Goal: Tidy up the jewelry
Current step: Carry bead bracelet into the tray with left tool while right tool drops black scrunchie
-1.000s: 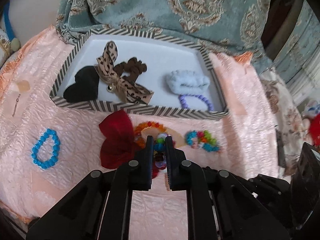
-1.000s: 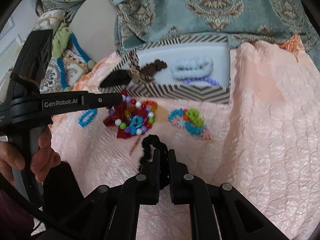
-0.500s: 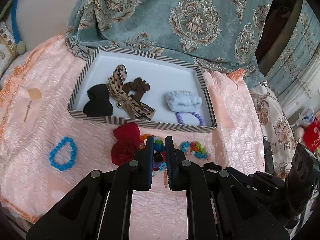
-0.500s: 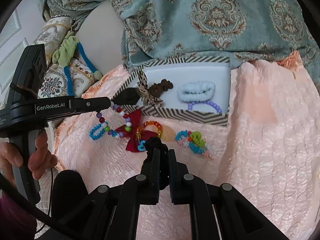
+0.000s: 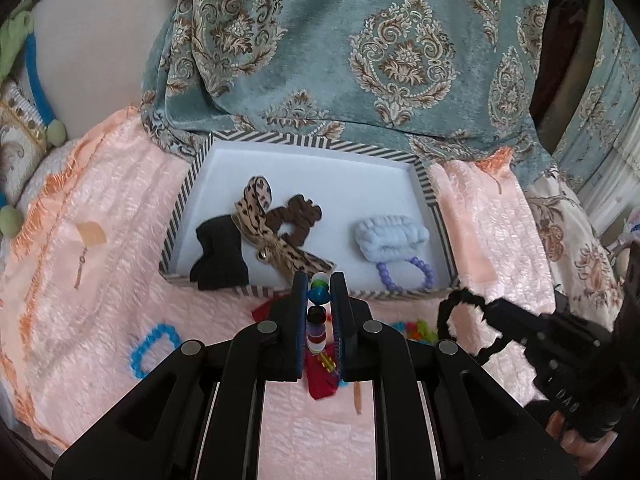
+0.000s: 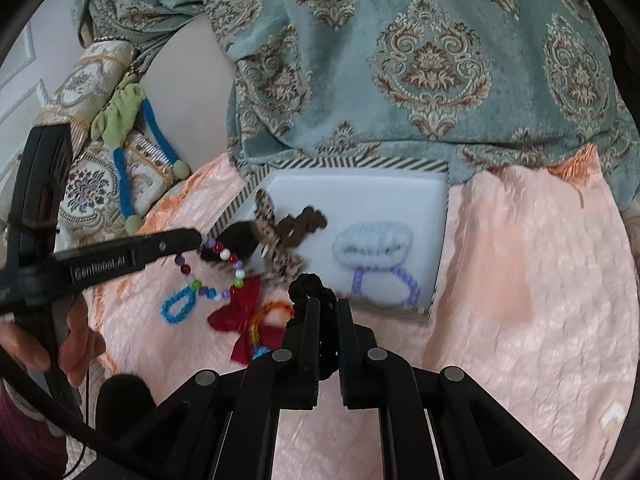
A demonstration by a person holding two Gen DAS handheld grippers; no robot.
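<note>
- I am gripping the mixed bead bracelet (image 6: pixel 216 268) in the left gripper (image 5: pixel 319 296); it is dangling above the pink cloth (image 6: pixel 520 300), near the striped tray (image 5: pixel 424 176).
- I am pinching the black hair tie (image 6: pixel 310 286) in the right gripper (image 6: pixel 328 312), raised just before the tray's front edge.
- Red bow (image 6: pixel 240 312) and blue bracelet (image 6: pixel 178 306) are lying on the cloth.

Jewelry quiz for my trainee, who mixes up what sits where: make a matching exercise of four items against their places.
Items:
1. multicolour bead bracelet
2. black scrunchie
3. purple bead bracelet
4. blue bead bracelet

Places:
A. lying on the pink cloth
B. inside the striped tray
C. held by the right gripper
D. held by the left gripper

Pairs: 1-D, 2-C, 3-B, 4-A
</note>
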